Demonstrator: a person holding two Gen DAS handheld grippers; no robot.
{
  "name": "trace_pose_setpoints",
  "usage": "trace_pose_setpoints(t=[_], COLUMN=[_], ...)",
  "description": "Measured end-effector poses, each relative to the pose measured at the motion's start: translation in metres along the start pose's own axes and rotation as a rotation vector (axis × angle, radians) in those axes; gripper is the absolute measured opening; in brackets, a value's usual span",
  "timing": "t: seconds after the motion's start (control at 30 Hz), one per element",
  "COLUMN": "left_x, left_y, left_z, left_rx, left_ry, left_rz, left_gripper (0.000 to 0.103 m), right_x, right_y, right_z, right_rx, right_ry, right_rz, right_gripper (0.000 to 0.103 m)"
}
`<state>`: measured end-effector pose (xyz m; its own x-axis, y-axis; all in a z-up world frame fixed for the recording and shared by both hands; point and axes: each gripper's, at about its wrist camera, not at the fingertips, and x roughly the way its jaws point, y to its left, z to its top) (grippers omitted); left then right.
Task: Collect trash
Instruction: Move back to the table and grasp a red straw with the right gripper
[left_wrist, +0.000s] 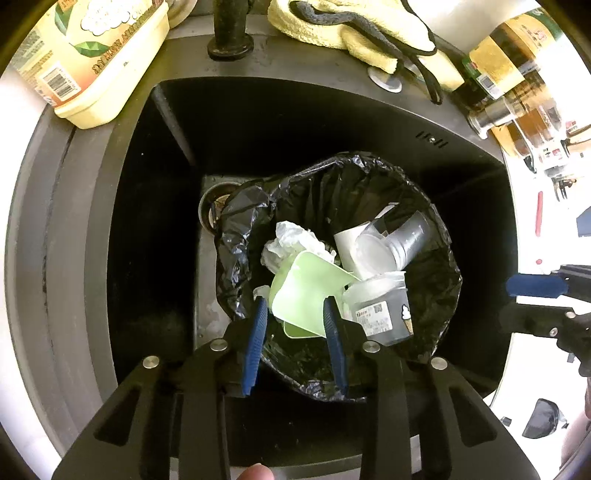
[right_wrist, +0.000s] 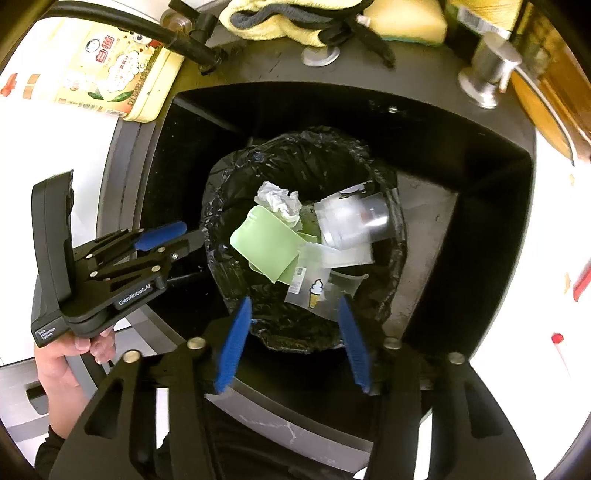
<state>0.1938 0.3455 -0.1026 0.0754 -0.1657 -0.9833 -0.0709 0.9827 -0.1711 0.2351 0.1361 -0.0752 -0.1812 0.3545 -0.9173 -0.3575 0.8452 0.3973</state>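
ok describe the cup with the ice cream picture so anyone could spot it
Look in the black sink, inside the bag-lined bin. The clear plastic cup lies beside the green lid; only it bears a printed ice cream cone.

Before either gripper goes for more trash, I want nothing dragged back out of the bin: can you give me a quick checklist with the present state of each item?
1. Left gripper fingers apart, gripping nothing: ok.
2. Right gripper fingers apart and empty: ok.
3. Green tray inside the black bag: ok.
4. Ice-cream cup inside the bag: ok.
5. Crumpled tissue inside the bag: ok.
6. Left fingers clear of the green tray: cannot tell, they overlap it in view.
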Motion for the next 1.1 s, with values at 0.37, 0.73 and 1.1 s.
trace_pose_setpoints(t=[0.37, 0.73, 1.1], left_x=[-0.006, -0.012, -0.015], left_y=[-0.048, -0.118, -0.175], left_z=[-0.013, -0.03, -0.048], left_rx=[0.051, 0.116, 0.142], left_ry=[-0.031, -0.047, -0.049], left_rz=[-0.009, -0.014, -0.015], left_gripper=[0.03, 0.03, 0.03], right_x=[-0.027, -0.06, -0.076], right_y=[-0.031, -0.098, -0.189], right_z=[-0.032, -0.065, -0.09], right_rx=[-0.052, -0.076, -0.216], right_ry=[-0.049, -0.069, 0.025], right_rz=[-0.114, -0.163, -0.28], right_gripper=[0.052, 0.052, 0.052])
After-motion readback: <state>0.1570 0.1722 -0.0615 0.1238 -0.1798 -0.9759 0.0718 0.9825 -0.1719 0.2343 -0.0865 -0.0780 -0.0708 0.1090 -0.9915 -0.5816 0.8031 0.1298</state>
